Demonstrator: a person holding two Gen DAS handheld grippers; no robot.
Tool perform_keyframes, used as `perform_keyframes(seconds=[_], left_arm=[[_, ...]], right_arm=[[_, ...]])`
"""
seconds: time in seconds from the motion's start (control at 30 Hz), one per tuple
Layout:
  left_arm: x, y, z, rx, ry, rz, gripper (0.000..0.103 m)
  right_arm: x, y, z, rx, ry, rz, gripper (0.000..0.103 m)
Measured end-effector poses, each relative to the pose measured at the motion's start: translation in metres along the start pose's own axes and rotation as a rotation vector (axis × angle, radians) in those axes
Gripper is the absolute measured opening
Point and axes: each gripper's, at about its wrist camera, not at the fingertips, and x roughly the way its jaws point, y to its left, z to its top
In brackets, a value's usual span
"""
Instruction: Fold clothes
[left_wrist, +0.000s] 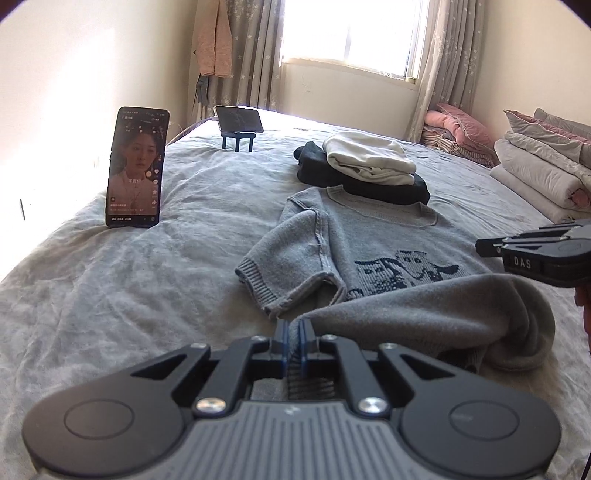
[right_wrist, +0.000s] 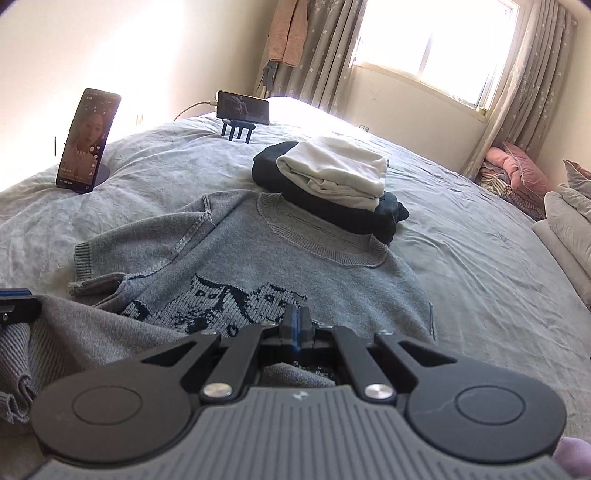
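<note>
Here, sweater (right_wrist: 258, 258) lies collar (ribbed) toward window (right_wrist: 432, 48).

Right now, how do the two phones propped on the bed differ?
The near phone stands upright in portrait with a bright lit video; the far phone lies sideways in landscape with a dim, dark screen. The far phone sits raised on a small dark stand with a cable plugged in; the near phone shows no cable. Both are propped on the grey bedspread.
</note>
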Motion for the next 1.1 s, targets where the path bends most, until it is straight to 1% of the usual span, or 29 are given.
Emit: perform_keyframes(seconds=[0.1,0.17,0.23,0.3,0.47,0.5,0.57,0.6,0.63,0.73,0.83,0.97,1.1], left_arm=[[0.004,0.001,0.000,-0.005,0.016,-0.004,0.006],[0.007,0.002,-0.001,-0.008,0.027,-0.009,0.007],[0.009,0.002,-0.001,-0.012,0.037,-0.013,0.010],[0.011,0.003,-0.001,-0.016,0.048,-0.018,0.010],[0.007,0.003,-0.002,-0.017,0.049,-0.022,0.012],[0.006,0.004,-0.002,-0.016,0.049,-0.021,0.012],[0.004,0.005,-0.004,-0.014,0.049,-0.019,0.012],[0.002,0.006,-0.005,-0.015,0.050,-0.018,0.012],[0.001,0.007,-0.005,-0.016,0.051,-0.017,0.013],[-0.003,0.010,-0.008,-0.023,0.055,-0.019,0.014],[-0.007,0.014,-0.011,-0.030,0.058,-0.026,0.015],[-0.014,0.017,-0.014,-0.032,0.059,-0.036,0.018],[-0.020,0.018,-0.019,-0.018,0.063,-0.043,0.019]], right_arm=[[0.000,-0.002,-0.002,0.046,0.022,0.056,0.000],[-0.004,-0.002,-0.006,0.053,0.037,0.070,0.000],[-0.007,-0.003,-0.011,0.058,0.051,0.078,0.008],[-0.013,-0.005,-0.018,0.071,0.063,0.084,0.012],[-0.027,-0.008,-0.033,0.114,0.102,0.126,0.014],[-0.029,-0.008,-0.036,0.114,0.113,0.131,0.016],[-0.035,-0.006,-0.041,0.110,0.132,0.135,0.027],[-0.037,-0.004,-0.043,0.106,0.138,0.135,0.036],[-0.040,-0.003,-0.045,0.102,0.141,0.139,0.038],[-0.045,0.000,-0.052,0.107,0.163,0.159,0.038],[-0.043,0.001,-0.060,0.147,0.181,0.197,0.037],[-0.031,-0.002,-0.069,0.232,0.202,0.239,0.037],[-0.020,-0.006,-0.074,0.295,0.207,0.250,0.037]])
